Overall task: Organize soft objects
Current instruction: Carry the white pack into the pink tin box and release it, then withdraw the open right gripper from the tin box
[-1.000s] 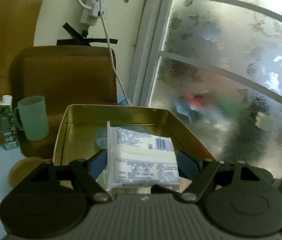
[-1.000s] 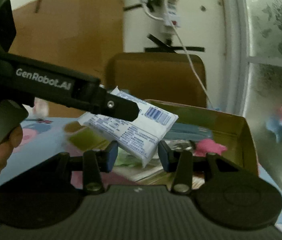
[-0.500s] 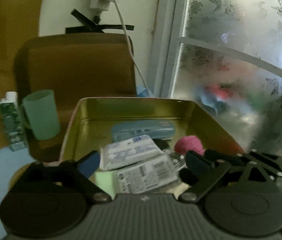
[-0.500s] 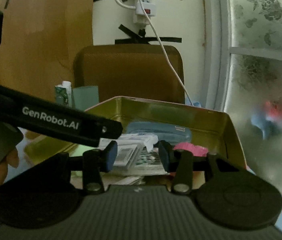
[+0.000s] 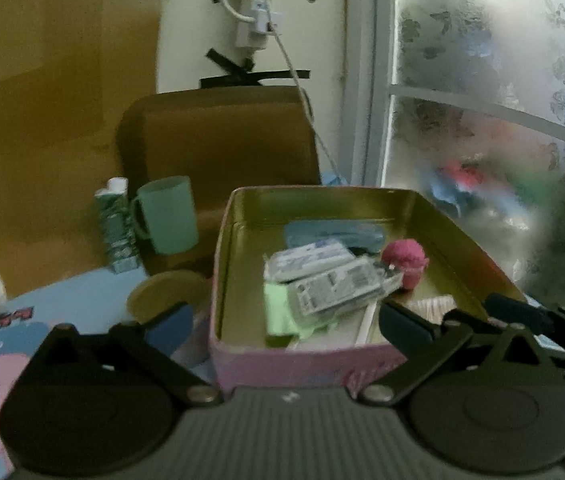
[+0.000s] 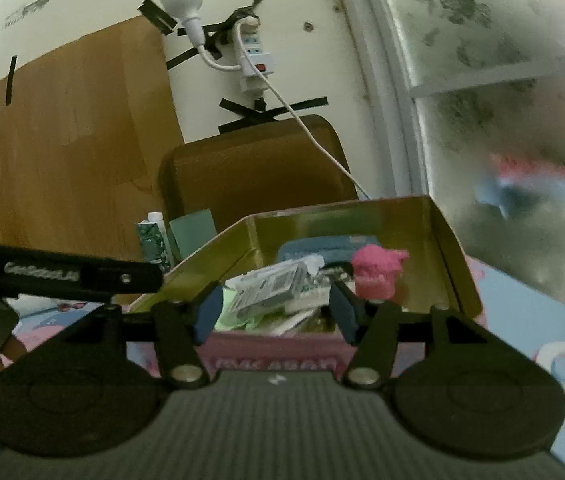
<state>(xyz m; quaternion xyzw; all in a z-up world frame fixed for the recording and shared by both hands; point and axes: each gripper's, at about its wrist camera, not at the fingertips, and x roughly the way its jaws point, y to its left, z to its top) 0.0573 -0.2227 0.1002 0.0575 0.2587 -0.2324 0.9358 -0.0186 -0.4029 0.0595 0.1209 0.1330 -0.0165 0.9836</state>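
Note:
A tin (image 5: 222,248), pink outside and gold inside, stands on the table just ahead of both grippers. In it lie two white tissue packs (image 5: 334,288) on a green cloth (image 5: 278,312), a blue case (image 5: 334,234) and a pink soft toy (image 5: 404,260). My left gripper (image 5: 286,330) is at the tin's near wall, its jaws opening wide with nothing between them. My right gripper (image 6: 274,312) faces the same tin (image 6: 446,256), jaws opening and empty. The packs (image 6: 270,288) and toy (image 6: 376,272) lie beyond its tips. The left gripper's finger (image 6: 62,276) crosses the right view at the left.
A green mug (image 5: 170,216) and a small carton (image 5: 116,232) stand left of the tin, with a round coaster (image 5: 162,296) nearer. Behind is a brown chair back (image 5: 222,148), with a power strip and cable on the wall. A frosted window (image 5: 502,80) fills the right.
The tissue pack, held in my left gripper over the tin a second ago, now lies in the tin. Both grippers' jaws have spread wider and both have drawn back from the tin.

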